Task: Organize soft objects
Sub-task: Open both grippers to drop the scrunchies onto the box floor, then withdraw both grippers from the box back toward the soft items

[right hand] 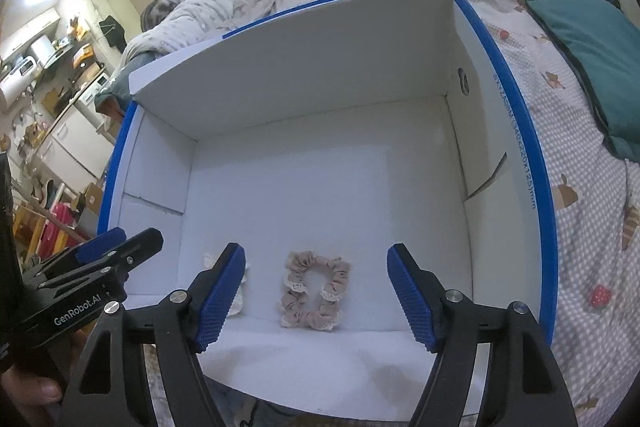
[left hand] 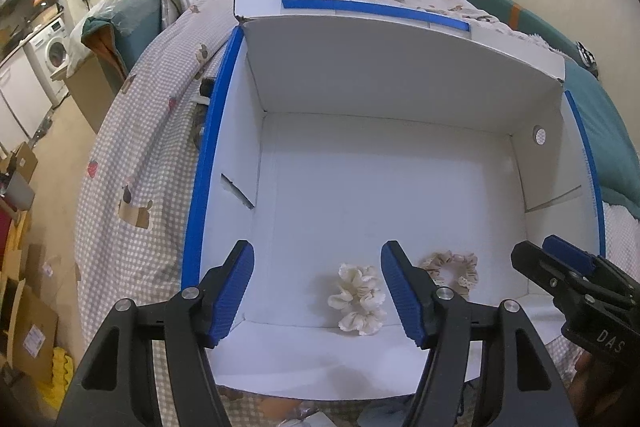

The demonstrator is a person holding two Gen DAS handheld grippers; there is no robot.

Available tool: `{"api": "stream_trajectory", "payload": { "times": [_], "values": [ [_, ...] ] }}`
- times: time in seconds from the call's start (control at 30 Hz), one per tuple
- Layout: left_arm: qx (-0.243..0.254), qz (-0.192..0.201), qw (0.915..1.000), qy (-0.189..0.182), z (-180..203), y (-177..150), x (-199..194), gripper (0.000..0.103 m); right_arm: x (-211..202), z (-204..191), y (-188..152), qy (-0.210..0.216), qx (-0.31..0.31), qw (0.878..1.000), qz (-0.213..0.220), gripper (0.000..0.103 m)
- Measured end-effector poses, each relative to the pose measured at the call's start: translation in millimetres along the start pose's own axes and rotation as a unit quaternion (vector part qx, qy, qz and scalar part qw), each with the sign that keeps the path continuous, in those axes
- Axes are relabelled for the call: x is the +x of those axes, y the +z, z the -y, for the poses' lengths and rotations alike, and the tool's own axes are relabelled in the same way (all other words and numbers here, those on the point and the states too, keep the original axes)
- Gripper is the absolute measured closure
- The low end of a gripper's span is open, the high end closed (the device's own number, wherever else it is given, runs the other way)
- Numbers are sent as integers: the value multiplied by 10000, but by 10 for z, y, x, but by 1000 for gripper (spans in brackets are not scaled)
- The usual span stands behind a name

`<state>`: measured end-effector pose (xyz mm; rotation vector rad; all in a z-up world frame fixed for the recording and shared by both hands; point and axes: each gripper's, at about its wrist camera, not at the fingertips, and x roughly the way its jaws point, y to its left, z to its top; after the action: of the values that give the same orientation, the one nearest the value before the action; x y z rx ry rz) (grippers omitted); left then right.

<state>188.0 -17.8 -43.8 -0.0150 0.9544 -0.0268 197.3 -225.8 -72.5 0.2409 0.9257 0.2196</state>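
Above the near edge of the box, the left gripper (left hand: 318, 293) and right gripper (right hand: 316, 297) both hang wide open and empty. 2 scrunchies lie side by side on the floor of the white box (left hand: 360, 183): a cream scrunchie (left hand: 358, 301) and a beige lace-trimmed scrunchie (right hand: 315, 290). Both are judged light, soft and compressible; pinching across 1 side of the fabric ring should suffice.

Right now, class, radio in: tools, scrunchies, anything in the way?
Left tool open, right tool open, both empty. Cream scrunchie and beige scrunchie lying apart in white box. Nothing in the way.
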Motion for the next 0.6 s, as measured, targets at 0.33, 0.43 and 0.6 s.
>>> {"api": "stream_trajectory", "payload": {
  "times": [0.33, 0.43, 0.6],
  "values": [
    [-111, 127, 9999, 37, -95, -10, -155, 40, -102, -21, -19, 27, 8, 9999, 109, 26],
    [-157, 182, 9997, 34, -139, -36, -252, 40, -166, -26, -53, 25, 11, 9999, 124, 26],
    [-130, 315, 9994, 88, -195, -82, -436, 40, -328, -21, -110, -12, -3, 9998, 211, 26]
  ]
}}
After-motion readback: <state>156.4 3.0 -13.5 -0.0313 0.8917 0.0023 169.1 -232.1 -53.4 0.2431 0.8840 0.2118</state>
